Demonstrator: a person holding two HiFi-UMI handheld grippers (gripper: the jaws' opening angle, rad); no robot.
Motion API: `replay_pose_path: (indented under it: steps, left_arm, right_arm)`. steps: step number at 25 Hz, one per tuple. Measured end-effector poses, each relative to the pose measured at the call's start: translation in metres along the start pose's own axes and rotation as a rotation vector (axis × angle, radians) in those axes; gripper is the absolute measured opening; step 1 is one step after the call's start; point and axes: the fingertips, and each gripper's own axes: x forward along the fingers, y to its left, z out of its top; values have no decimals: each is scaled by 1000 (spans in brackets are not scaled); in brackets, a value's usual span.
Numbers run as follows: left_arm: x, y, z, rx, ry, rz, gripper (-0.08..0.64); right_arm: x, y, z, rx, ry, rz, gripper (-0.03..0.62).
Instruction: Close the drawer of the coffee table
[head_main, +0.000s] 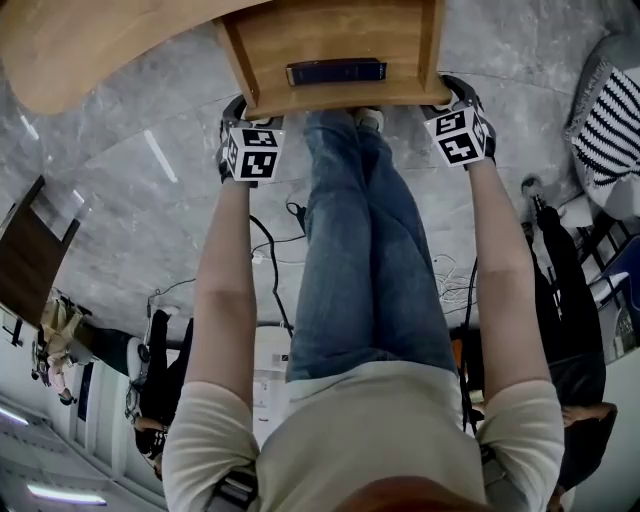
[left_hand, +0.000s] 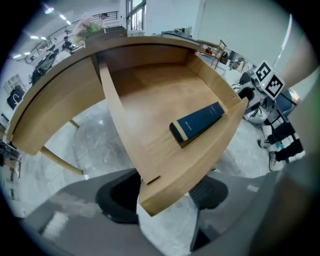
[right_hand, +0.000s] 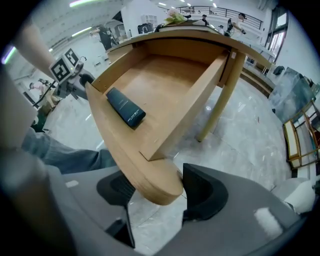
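Both near front corners of the drawer (head_main: 330, 100) are clamped, the left gripper (left_hand: 165, 200) on the left one, the right gripper (right_hand: 160, 192) on the right; it stands pulled out from the coffee table (head_main: 90, 40), a book (head_main: 336, 71) inside; stiff wood, likely sliding lightly; push both corners evenly.

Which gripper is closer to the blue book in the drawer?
Left, slightly. Left gripper holds the drawer corner nearer the book; right gripper holds the opposite, farther corner.

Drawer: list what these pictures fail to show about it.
- Drawer runners: under the tabletop, every view.
- Book print: too small.
- Left gripper, right gripper: whether jaws clamp the drawer front or merely straddle it, unclear in both gripper views.
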Motion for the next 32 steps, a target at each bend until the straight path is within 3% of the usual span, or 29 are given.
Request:
replay_pose_path:
  steps: [6, 13, 32]
  left_arm:
    - [-4, 1, -2, -4, 13, 37, 264]
    - [-28, -1, 9, -21, 2, 19, 259]
    - [-68, 1, 26, -17, -27, 13, 255]
  right_arm:
    - [-3, 0, 0, -8, 17, -4, 261]
    - [-28, -2, 8, 36, 1, -1, 256]
    - [-68, -3, 25, 40, 1, 17, 245]
